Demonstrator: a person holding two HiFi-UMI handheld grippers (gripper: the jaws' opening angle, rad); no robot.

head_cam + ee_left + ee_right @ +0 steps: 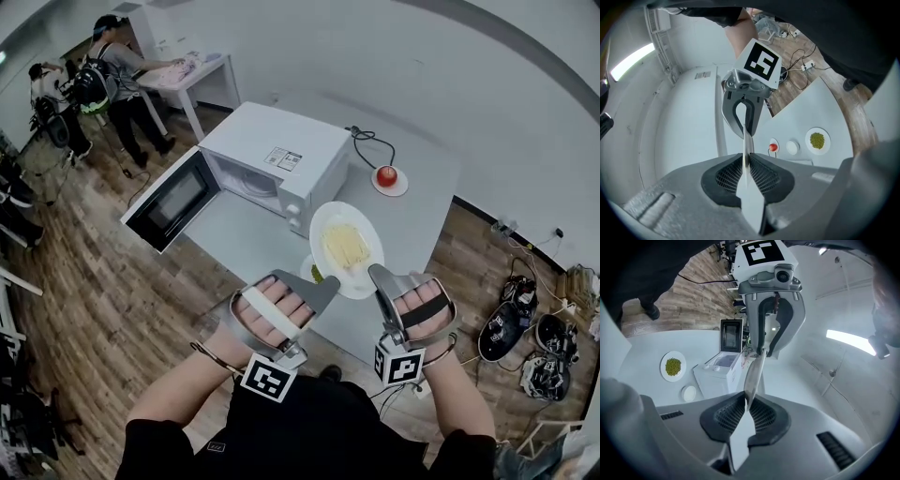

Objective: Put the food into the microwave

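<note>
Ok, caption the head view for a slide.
Left tongs and right tongs pinch a plate of yellow food before the open microwave.

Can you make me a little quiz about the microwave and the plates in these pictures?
1. True or false: the microwave has its door open.
2. Who holds the plate of yellow food? A) one hand-held gripper alone B) the left hand-held gripper and the right hand-held gripper, one on each side C) nobody
3. Fill in: the food on the second plate is ____ in colour.

Key: 1 true; 2 B; 3 green.
</note>
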